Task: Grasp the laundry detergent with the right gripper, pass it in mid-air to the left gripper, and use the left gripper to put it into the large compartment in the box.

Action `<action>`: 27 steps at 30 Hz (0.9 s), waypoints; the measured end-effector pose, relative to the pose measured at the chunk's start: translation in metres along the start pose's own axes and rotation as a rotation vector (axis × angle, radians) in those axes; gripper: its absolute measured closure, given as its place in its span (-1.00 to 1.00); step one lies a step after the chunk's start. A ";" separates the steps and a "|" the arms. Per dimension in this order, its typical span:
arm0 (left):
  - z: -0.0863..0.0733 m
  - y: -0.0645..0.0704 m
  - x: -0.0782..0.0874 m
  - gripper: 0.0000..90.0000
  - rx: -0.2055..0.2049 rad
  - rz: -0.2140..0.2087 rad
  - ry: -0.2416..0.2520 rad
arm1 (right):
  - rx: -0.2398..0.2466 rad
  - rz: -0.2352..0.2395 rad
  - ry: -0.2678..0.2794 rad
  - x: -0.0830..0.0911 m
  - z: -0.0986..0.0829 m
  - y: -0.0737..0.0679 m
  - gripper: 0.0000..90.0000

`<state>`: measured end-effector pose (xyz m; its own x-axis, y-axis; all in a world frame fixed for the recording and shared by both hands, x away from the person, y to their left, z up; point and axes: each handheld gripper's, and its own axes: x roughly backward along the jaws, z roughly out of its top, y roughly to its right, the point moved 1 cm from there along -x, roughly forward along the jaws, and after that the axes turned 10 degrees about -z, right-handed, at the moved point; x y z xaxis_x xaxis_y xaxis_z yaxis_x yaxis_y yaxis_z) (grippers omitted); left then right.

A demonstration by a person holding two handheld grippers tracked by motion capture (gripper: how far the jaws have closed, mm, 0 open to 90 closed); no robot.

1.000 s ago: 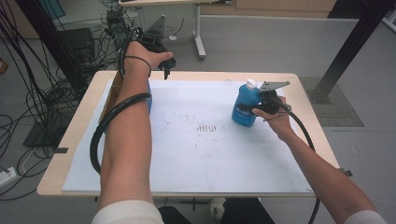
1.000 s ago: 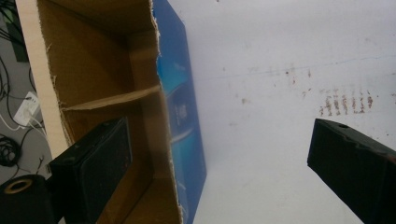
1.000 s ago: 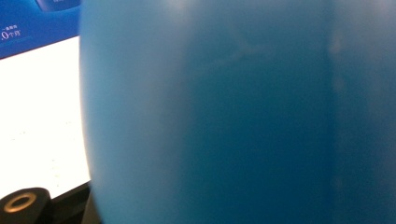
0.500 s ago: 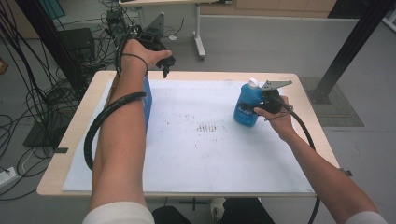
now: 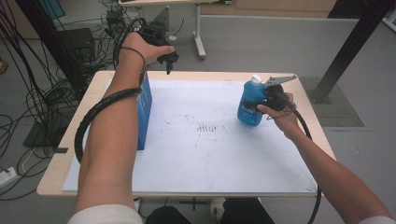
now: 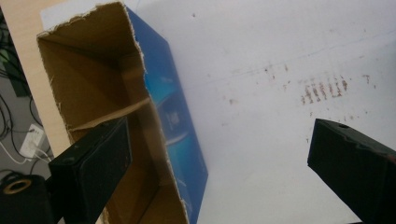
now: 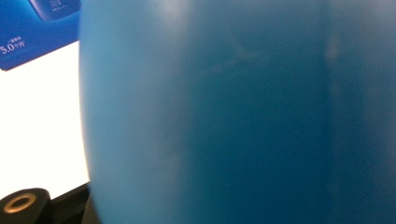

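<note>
My right gripper holds the blue bottle tight, well to the right of the open box, and my left gripper hangs open above the box.

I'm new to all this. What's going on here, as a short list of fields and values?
Setting: wooden table covered by a white sheet
Left tool: raised above the table's far edge, jaws wide apart, holding nothing
Right tool: closed on the blue bottle
Blue bottle: upright on the sheet's right side, white cap
Blue box: top torn open, brown cardboard inside, stands at the sheet's left edge
Likely aim: bottle into box, though that is a guess
</note>
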<state>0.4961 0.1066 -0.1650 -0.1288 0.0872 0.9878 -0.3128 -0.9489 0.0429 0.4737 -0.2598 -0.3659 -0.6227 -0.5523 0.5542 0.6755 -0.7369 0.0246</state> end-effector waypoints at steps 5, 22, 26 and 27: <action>-0.002 0.006 0.008 -0.85 -0.054 -0.008 0.004 | 0.004 -0.017 -0.027 0.007 0.017 -0.013 0.00; -0.014 0.013 0.039 -0.86 -0.192 -0.036 0.045 | -0.014 0.072 -0.048 0.004 0.087 -0.063 0.00; -0.016 0.014 0.047 -0.86 -0.239 -0.028 0.036 | 0.004 0.113 -0.042 -0.003 0.103 -0.077 -0.01; -0.017 0.014 0.049 -0.86 -0.249 -0.023 0.029 | 0.019 0.130 -0.041 -0.006 0.108 -0.082 -0.01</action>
<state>0.4697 0.1024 -0.1183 -0.1450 0.1198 0.9821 -0.5379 -0.8427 0.0234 0.4646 -0.1536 -0.2814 -0.5127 -0.6260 0.5876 0.7572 -0.6523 -0.0343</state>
